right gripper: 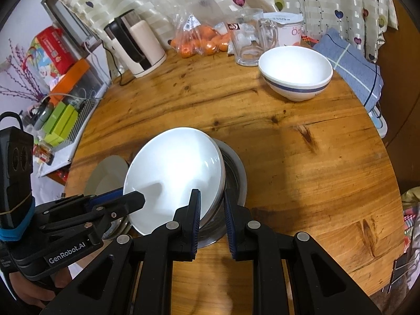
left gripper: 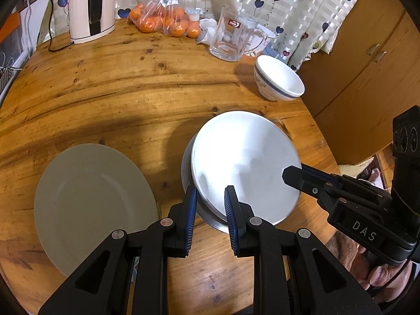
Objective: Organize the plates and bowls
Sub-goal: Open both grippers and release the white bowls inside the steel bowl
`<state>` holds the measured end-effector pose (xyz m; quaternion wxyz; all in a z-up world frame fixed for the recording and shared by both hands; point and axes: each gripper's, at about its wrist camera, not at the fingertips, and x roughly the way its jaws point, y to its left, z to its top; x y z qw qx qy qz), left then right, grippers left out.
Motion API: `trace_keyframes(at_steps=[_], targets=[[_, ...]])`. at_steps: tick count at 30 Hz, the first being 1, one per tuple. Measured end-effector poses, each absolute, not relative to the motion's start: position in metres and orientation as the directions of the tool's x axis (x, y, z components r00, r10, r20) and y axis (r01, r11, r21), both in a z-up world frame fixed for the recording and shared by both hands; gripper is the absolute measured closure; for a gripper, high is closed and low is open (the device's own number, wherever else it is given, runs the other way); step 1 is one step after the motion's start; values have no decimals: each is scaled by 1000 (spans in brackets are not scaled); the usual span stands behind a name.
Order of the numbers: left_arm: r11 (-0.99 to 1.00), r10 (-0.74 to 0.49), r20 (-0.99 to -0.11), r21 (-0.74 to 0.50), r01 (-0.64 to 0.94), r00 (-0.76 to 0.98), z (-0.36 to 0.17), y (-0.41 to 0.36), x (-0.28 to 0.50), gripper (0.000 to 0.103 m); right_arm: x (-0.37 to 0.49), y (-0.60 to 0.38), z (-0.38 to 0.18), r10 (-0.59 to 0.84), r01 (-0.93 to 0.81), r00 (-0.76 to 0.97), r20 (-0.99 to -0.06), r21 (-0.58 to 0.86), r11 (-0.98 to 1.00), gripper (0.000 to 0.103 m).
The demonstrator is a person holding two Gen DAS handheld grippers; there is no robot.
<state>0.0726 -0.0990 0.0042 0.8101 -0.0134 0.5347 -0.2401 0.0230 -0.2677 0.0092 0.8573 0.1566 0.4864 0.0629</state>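
Left gripper (left gripper: 210, 199) clamped on the near-left rim of the white plate (left gripper: 246, 162), fingers (left gripper: 191, 207) narrowly parted with the rim between them. Right gripper (right gripper: 212, 204) pinching the opposite rim of the same plate, fingers (right gripper: 195, 210) almost closed. Plate tilted over a steel bowl (right gripper: 233, 173) just beyond both sets of fingers, possibly resting on it; contact hard to judge. Grey plate (left gripper: 92, 204) flat on the desk (left gripper: 131, 92) left of the left fingers. Blue-banded white bowl (right gripper: 295, 76) well beyond the right fingers.
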Motion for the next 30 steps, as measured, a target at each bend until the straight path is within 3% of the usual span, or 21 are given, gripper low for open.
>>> trace_keyframes(at_steps=[30], targets=[[876, -412, -861, -285, 390, 297, -2, -104, 74, 78, 28, -272, 0, 249, 44, 496, -832, 310, 950, 83]])
